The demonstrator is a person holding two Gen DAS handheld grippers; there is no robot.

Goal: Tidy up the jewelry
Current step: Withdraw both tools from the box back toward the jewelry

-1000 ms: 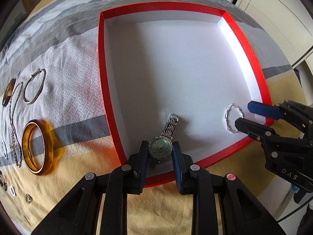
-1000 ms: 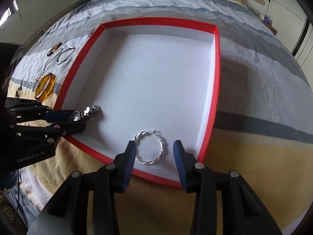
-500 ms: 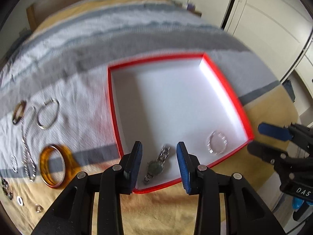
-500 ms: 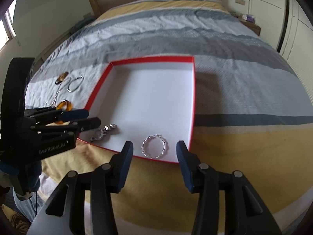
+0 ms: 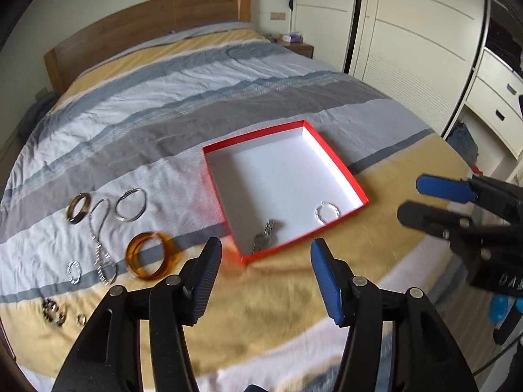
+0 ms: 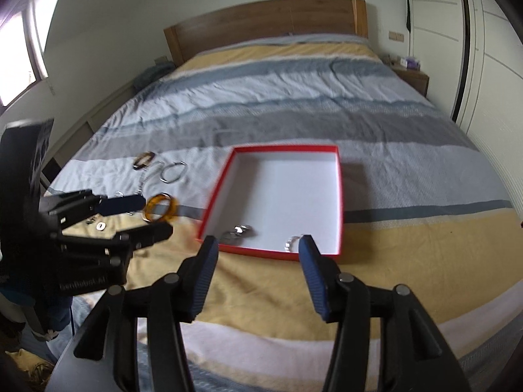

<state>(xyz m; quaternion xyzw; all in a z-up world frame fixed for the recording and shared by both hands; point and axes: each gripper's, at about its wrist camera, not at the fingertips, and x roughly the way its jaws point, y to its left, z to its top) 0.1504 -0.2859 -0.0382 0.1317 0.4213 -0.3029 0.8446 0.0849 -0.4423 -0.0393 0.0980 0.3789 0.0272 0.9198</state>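
Motion blur is softening both views, so the small pieces at the left edge of the bed (image 5: 294, 75) are hard to make out: a dark cluster and a tiny ring near 8 o'clock in the left view are staying unidentifiable. In the right view the left claw (image 6: 153, 215) is covering part of the jewelry row, and the right claw's own finger is cutting off the hoop (image 6: 292, 242). The right claw (image 5: 412, 199) is running off the frame at 3 o'clock in the left view.

Both claws are hanging open and empty above the bed, their jaws having just been opening with nothing between them; the left claw (image 5: 264, 258) and right claw (image 6: 256, 254) are each framing the near edge of the box (image 5: 330, 156).

The watch (image 5: 264, 238) is lying inside the box at its near corner, and the hoop (image 5: 328, 213) is lying inside near the right wall, apart from the watch. Outside, at 9 o'clock of the box, the amber bangle (image 5: 148, 258), a chain (image 5: 99, 238), a silver bangle (image 5: 130, 209) and a brown bangle (image 5: 78, 212) are resting on the striped cover.

A wooden headboard (image 6: 261, 23) is standing at 12 o'clock, white wardrobes (image 5: 408, 49) at 2 o'clock, and a window (image 6: 16, 62) at 9 o'clock in the right view.
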